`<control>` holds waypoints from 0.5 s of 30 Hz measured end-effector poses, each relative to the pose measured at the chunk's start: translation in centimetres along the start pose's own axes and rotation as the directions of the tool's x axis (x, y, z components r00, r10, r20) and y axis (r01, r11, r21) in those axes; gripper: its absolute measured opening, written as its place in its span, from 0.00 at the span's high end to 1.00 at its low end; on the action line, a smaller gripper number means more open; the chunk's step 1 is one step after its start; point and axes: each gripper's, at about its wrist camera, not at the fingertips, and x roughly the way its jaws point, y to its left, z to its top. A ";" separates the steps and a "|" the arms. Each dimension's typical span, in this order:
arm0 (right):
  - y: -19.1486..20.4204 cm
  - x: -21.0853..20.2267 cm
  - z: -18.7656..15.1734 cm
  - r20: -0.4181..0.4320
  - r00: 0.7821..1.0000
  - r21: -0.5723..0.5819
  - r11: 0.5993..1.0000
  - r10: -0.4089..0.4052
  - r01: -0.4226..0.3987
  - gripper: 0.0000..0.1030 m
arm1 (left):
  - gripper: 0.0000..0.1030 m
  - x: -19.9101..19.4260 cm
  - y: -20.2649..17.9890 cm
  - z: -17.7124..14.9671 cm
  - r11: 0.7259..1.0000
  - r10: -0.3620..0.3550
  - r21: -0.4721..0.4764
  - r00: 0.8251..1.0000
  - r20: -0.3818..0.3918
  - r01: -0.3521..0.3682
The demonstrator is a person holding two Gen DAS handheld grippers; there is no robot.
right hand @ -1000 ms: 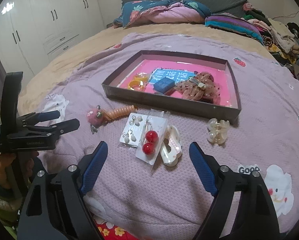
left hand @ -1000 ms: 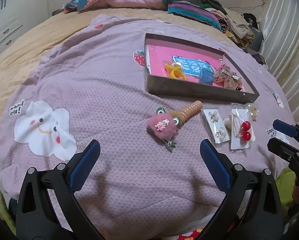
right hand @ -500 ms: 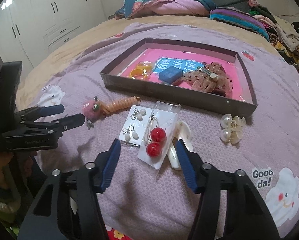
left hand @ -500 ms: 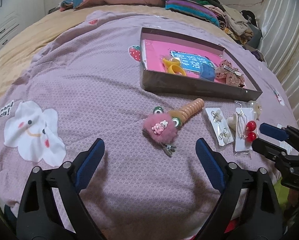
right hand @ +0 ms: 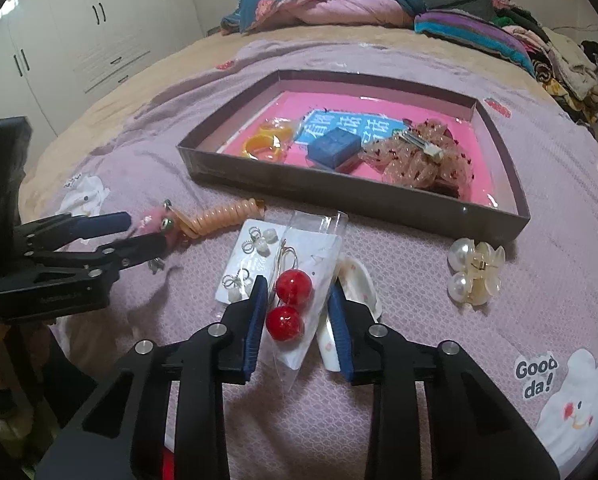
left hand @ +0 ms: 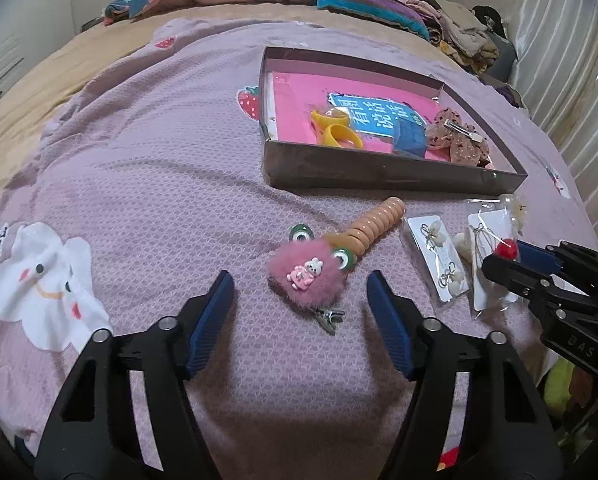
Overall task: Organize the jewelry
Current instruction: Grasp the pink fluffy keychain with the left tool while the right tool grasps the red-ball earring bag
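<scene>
A grey box [right hand: 515, 184] with a pink floor holds yellow rings [right hand: 265, 144], a blue case [right hand: 335, 148] and a dotted bow clip [right hand: 419, 160]. In front lie a pink fluffy hair clip [left hand: 307, 270] with an orange coil tie [left hand: 375, 222], a card of white earrings [right hand: 247, 256], a packet of red ball earrings [right hand: 293, 288], a white clip [right hand: 359, 280] and a pearl claw clip [right hand: 475, 272]. My right gripper [right hand: 297, 308] is open, its jaws either side of the red ball packet. My left gripper [left hand: 301, 304] is open around the pink clip's near end.
Everything lies on a purple blanket [left hand: 139, 168] on a bed. Folded quilts and clothes [right hand: 339, 4] are piled at the far end. White wardrobes [right hand: 91, 28] stand at the left. The box's near wall [left hand: 379, 170] rises just behind the loose items.
Both grippers moved forward and down. The right jaws narrowed and now flank the red ball packet. The left jaws narrowed and came up to the pink clip.
</scene>
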 end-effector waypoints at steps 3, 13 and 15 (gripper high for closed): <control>-0.2 -0.5 -0.1 0.012 1.000 0.017 1.000 0.015 -0.015 0.74 | 0.50 0.4 0.0 0.3 1.000 -0.008 0.008 1.000 -0.005 0.008; 0.0 -2.3 0.2 0.055 0.997 0.024 0.999 0.047 -0.049 0.74 | 0.67 1.2 0.1 0.7 0.999 -0.040 0.019 0.999 -0.015 0.040; 0.3 -2.6 0.2 0.057 0.997 0.017 0.998 0.054 -0.055 0.74 | 0.69 0.8 0.3 0.8 0.999 -0.046 0.012 0.999 -0.005 0.046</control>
